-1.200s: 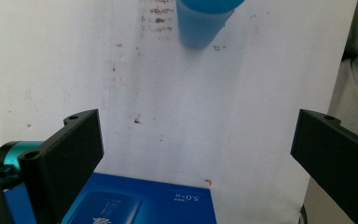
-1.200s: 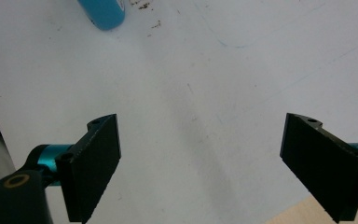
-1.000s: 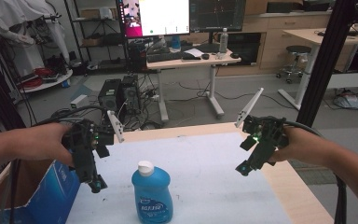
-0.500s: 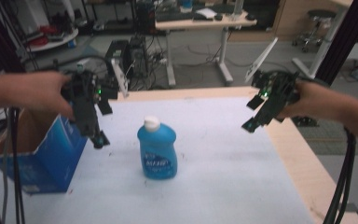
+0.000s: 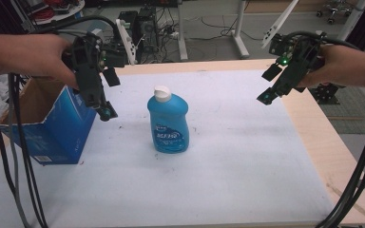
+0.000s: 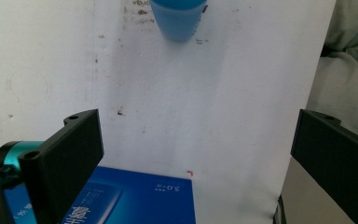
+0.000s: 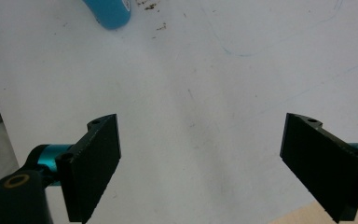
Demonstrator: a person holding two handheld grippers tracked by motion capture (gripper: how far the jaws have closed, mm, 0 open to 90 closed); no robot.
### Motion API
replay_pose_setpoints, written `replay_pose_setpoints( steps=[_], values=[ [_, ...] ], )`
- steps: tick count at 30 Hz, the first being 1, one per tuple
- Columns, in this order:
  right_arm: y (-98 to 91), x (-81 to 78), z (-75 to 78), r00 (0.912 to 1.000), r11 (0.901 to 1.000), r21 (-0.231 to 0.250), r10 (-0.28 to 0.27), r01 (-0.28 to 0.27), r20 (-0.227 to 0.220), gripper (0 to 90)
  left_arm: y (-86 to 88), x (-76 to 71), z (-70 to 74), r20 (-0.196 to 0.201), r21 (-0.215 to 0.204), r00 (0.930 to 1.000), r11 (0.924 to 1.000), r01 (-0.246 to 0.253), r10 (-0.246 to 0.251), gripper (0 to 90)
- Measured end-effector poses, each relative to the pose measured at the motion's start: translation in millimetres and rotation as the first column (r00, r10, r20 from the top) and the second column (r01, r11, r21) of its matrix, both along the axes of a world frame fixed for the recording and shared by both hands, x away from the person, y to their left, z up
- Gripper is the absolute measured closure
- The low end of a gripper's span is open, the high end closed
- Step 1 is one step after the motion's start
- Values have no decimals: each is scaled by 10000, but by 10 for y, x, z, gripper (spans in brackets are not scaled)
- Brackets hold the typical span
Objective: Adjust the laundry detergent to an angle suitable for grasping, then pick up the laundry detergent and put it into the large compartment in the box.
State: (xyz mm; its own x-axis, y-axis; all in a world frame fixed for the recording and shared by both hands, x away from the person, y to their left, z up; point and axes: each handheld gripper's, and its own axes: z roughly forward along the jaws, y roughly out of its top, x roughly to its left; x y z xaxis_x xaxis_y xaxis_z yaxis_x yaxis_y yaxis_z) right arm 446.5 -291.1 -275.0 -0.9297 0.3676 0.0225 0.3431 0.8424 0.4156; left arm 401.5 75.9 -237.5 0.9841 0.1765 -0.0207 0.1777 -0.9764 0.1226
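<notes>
A translucent blue plastic bottle (image 5: 168,124) with a rounded shoulder, flat front label and white flip cap stands upright near the middle of the table, on a matte white sheet (image 5: 209,180) that is lightly scuffed and speckled with small dark crumbs. Pale wood of the table (image 5: 323,142) shows along the sheet's far and right edges. To the bottle's left, standing at the sheet's left edge, is an open-topped blue cardboard box (image 5: 52,128) with glossy printed sides and a plain brown inside. The left gripper (image 5: 105,112), black and angular with a teal fitting, hangs in the air between box and bottle, tilted steeply downward, its tips just beside the box's upper corner and apart from the bottle; the person's left hand (image 5: 33,54) wraps its body from above. In the left gripper view its two flat, matte black jaws stand wide apart with nothing between them, the box top below and the bottle's base (image 6: 177,18) farther off. The right gripper (image 5: 267,96) hovers well to the right of the bottle, angled down and toward it, gripped by the right hand (image 5: 337,64) with thick black cables trailing off. Its jaws are likewise spread and hold nothing, over bare sheet.
</notes>
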Motion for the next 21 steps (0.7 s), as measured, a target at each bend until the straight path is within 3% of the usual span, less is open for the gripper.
replay_pose_setpoints(
  steps=[21],
  values=[
    [44, 10, -14, 10000, 10000, -65, 70, -70, -8, 114, 31, -3, 12, 45, -169, 10000, 9999, -30, 31, 23]
  ],
)
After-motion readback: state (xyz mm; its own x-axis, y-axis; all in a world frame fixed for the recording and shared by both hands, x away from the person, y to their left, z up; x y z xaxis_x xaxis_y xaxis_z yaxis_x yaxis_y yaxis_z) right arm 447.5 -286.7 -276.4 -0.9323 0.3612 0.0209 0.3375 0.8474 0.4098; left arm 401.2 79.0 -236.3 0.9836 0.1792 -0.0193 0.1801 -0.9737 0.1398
